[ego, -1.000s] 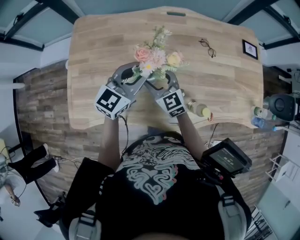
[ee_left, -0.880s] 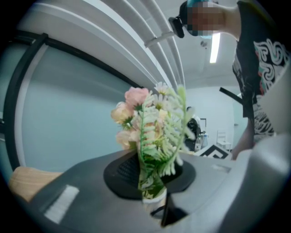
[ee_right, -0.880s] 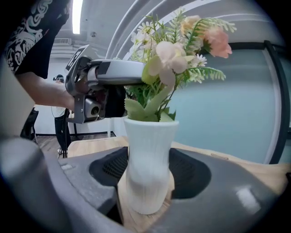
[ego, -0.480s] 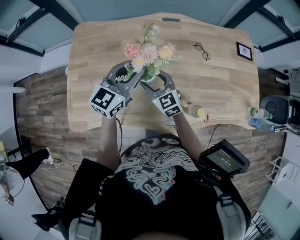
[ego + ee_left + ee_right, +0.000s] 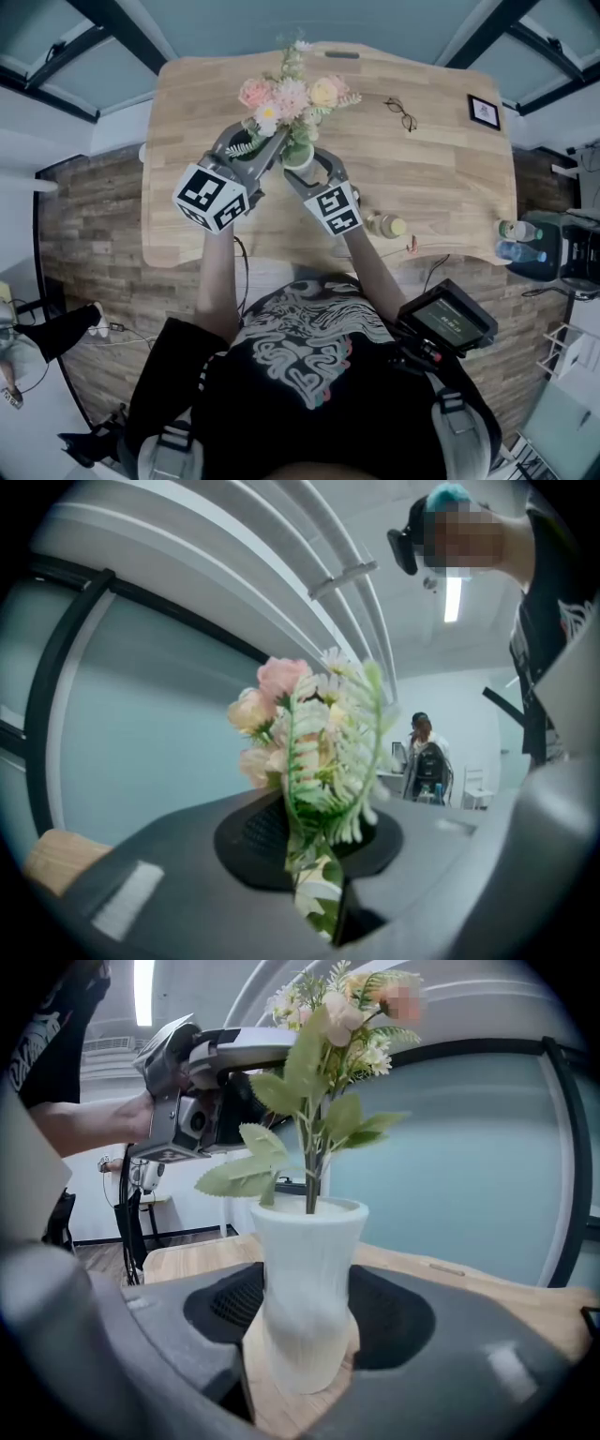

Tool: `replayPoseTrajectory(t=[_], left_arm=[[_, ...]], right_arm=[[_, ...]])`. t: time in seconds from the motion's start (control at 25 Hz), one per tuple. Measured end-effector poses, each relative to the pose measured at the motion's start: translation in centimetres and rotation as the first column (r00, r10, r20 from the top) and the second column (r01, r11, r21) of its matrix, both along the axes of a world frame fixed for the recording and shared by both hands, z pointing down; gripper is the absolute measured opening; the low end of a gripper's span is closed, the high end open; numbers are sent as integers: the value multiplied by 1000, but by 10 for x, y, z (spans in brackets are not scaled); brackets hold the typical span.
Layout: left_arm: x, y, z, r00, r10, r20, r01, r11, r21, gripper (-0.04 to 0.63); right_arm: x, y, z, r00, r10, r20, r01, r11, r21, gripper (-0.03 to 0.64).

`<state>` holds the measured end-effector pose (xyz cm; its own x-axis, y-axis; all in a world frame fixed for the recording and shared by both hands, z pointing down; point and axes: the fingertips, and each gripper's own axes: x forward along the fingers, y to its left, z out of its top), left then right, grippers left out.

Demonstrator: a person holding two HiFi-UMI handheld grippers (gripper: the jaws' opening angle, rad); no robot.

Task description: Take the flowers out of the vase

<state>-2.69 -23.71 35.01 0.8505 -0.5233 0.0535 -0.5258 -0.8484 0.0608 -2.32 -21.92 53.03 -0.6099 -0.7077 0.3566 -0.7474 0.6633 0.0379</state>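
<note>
No readable brand or word showed anywhere. The only print was the black-and-white square marker on each cube, one on the left tongs [image 5: 272,145] and one on the right tongs [image 5: 305,165]. A small framed picture [image 5: 484,111] stood near the far right corner of the table [image 5: 441,178], but its content was too small to read. The screen of the device [image 5: 450,321] at the person's right hip was also not legible.

The flowers [image 5: 286,94] stood upright with their long axis vertical: pink, cream and yellow heads on top, and green stems and leaves going down. In the right gripper view the main stem went straight into the mouth of the white ribbed vase [image 5: 307,1279], so the lower end of the bunch was in the vase. The vase stood upright on the table, near the middle of its near half.

The left tongs were closed on the bunch, gripping the stems and fern leaves just under the heads. They reached in about level from the person's left. The right tongs stood wide and held the vase by its sides, one jaw on each side of the body.

Glasses [image 5: 401,114] lay well apart on the right, and a bottle [image 5: 386,225] lay near the front edge.
</note>
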Motion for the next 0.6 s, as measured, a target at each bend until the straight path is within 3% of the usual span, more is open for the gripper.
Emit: replayPoseTrajectory(t=[0.32,0.6], left_arm=[[-8,-14,-8,996,-91,2,91,993,-70,60],[-10,-8,-32,994,-103,-27,102,993,-53,58]], right_arm=[[8,-3,11,998,52,37,-50,997,-52,283],[10,11,-11,994,47,99,-45,999,-22,285]])
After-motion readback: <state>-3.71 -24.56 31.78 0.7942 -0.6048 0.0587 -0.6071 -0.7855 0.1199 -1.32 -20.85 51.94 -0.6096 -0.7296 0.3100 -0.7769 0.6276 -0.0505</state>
